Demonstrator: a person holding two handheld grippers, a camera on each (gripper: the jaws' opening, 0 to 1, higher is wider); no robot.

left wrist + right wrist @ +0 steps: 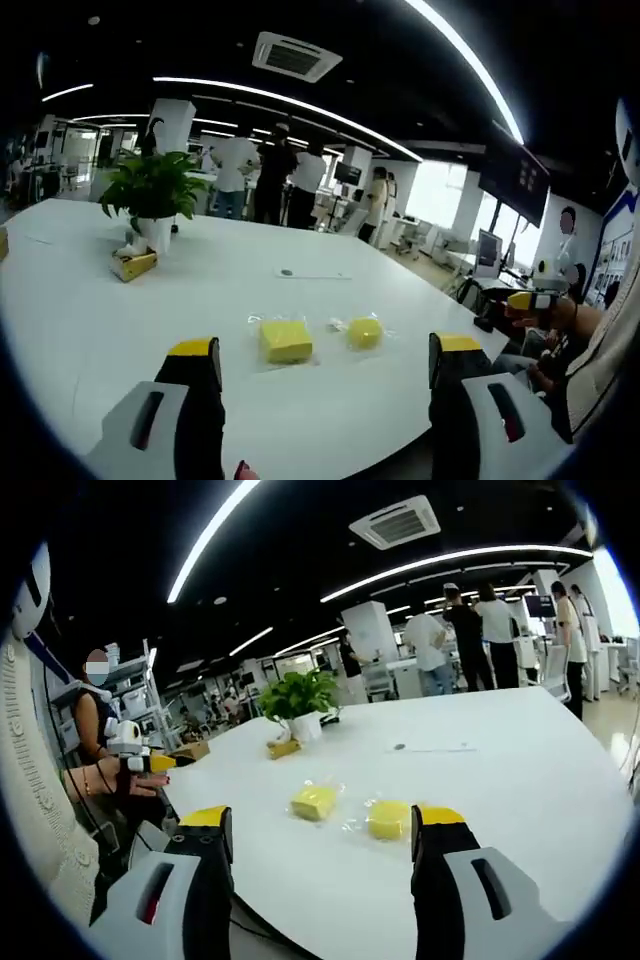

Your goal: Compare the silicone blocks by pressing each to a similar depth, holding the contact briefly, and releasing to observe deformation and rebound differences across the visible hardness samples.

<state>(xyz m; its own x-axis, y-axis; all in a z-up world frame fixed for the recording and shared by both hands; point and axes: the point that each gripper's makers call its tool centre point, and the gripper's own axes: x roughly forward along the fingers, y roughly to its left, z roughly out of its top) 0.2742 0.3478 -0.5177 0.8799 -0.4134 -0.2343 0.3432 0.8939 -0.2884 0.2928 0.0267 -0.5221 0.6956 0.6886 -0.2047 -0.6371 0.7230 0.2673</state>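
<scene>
Two yellow silicone samples lie in clear wrappers on the white table [120, 320]. In the left gripper view the square block [286, 340] sits left of the round block [365, 332]. My left gripper [328, 362] hovers open just in front of them, its yellow-tipped jaws wide apart and touching nothing. In the right gripper view the square block [315, 801] is left of the round block [388, 819]. My right gripper [323, 833] is open too, with the round block close beside its right jaw and nothing between the jaws.
A potted plant [152, 195] stands at the far side of the table with a small yellow box [134, 265] at its foot. Several people stand behind it. A seated person [100, 730] holds another device at the table's edge. A thin paper strip [312, 274] lies mid-table.
</scene>
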